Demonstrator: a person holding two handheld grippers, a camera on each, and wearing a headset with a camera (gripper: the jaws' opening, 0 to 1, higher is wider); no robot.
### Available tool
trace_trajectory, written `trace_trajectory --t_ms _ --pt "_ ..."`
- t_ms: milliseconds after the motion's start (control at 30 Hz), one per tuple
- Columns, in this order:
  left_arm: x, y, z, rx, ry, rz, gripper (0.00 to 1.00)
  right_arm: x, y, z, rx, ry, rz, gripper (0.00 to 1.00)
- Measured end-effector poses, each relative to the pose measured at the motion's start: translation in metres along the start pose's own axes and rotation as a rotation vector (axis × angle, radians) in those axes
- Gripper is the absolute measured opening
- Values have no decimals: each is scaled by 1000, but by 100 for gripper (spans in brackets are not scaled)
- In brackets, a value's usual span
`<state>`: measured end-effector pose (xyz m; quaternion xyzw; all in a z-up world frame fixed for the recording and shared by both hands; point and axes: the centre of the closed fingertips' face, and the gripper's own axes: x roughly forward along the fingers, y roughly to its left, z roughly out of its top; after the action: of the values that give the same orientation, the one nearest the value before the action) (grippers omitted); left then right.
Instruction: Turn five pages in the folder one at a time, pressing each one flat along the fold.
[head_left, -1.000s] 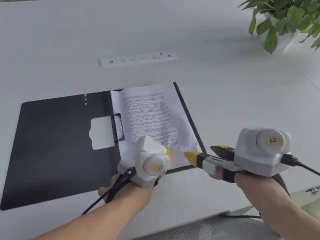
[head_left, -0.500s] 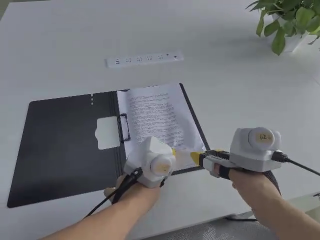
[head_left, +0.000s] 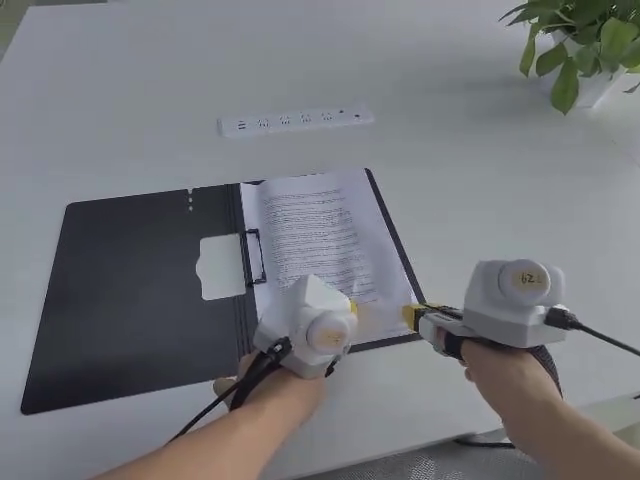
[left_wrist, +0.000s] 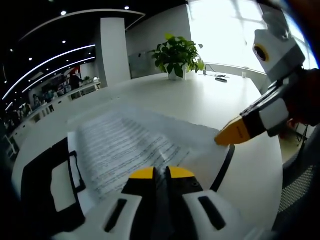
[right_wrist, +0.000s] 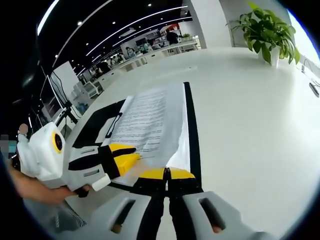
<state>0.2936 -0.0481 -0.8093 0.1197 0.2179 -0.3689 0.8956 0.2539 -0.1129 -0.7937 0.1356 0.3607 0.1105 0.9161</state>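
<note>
One page (head_left: 310, 235) corner hidden in right hand-held gripper (right_wrist: 167, 171), left hand-held gripper (left_wrist: 161, 171) closed

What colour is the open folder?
Black; the folder shows best in the head view.
</note>
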Motion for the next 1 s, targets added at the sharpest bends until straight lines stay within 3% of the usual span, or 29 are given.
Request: trace_trajectory --t_ms 367,633,733,1000 --pt "-4 0 1 -54 12 -8 6 -6 11 11 8 -38 34 0" --pt "-22 10 -1 -107 32 -22 6 -14 35 25 26 -94 98 0" --pt "-33 17 1 -126 20 -17 4 -17 47 30 21 -111 127 0" --pt "-74 42 26 -185 -73 6 7 -29 88 46 5 -165 225 0"
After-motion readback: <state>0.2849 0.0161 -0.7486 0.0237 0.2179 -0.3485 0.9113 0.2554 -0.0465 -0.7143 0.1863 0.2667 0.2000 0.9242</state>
